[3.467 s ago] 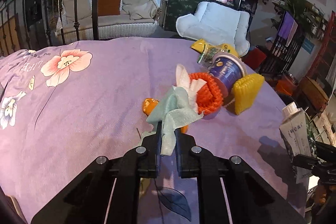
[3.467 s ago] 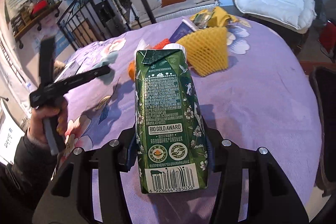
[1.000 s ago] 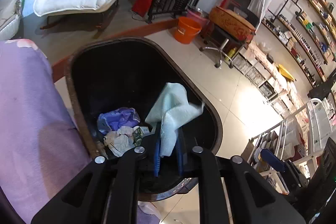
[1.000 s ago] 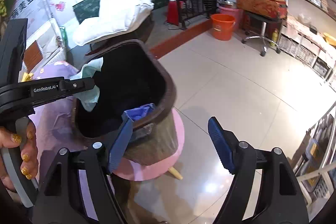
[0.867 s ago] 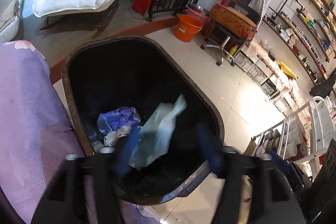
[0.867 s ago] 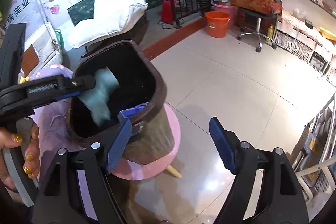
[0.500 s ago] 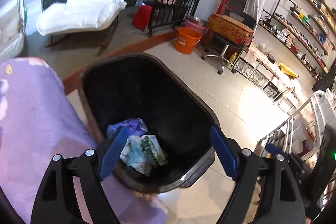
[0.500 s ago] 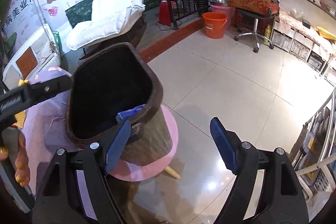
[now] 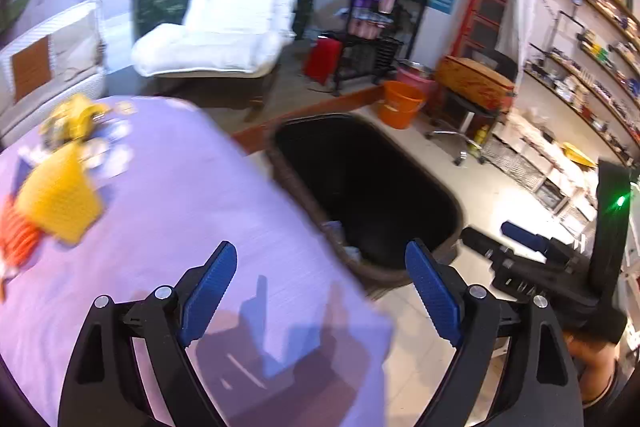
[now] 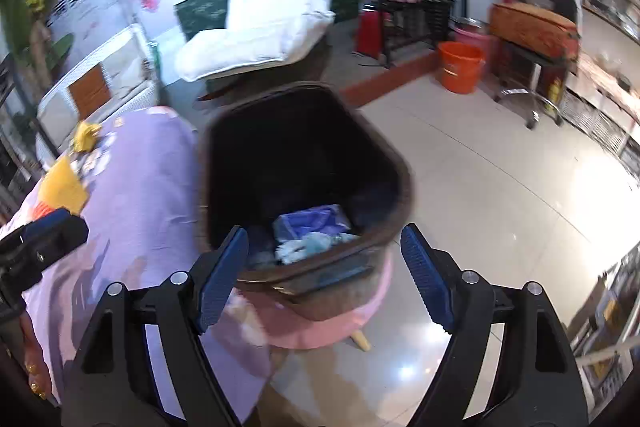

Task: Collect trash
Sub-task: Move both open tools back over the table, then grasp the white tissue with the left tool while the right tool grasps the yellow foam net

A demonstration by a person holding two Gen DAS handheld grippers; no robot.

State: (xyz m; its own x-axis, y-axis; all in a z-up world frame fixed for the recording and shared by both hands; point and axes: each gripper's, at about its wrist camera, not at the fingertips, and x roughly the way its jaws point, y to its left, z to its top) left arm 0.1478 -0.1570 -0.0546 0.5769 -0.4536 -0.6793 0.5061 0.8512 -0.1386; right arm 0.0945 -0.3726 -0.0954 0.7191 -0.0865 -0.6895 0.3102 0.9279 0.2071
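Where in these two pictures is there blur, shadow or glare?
Left wrist view: the yellow foam net and table edge are smeared, and finger shadows fall on the purple cloth. Right wrist view: the bin rim is blurred, and glare shines on the floor tiles.

Both tools look alike: the left tool (image 9: 316, 279) and the right tool (image 10: 324, 267) each carry 2 black angular arms tipped with ribbed blue pads (image 9: 208, 287), fixed by round silver screws (image 9: 163, 292). A green light (image 9: 620, 201) glows on the right tool's black housing.

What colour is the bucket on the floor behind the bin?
Orange plastic bucket, clearest in the right wrist view.
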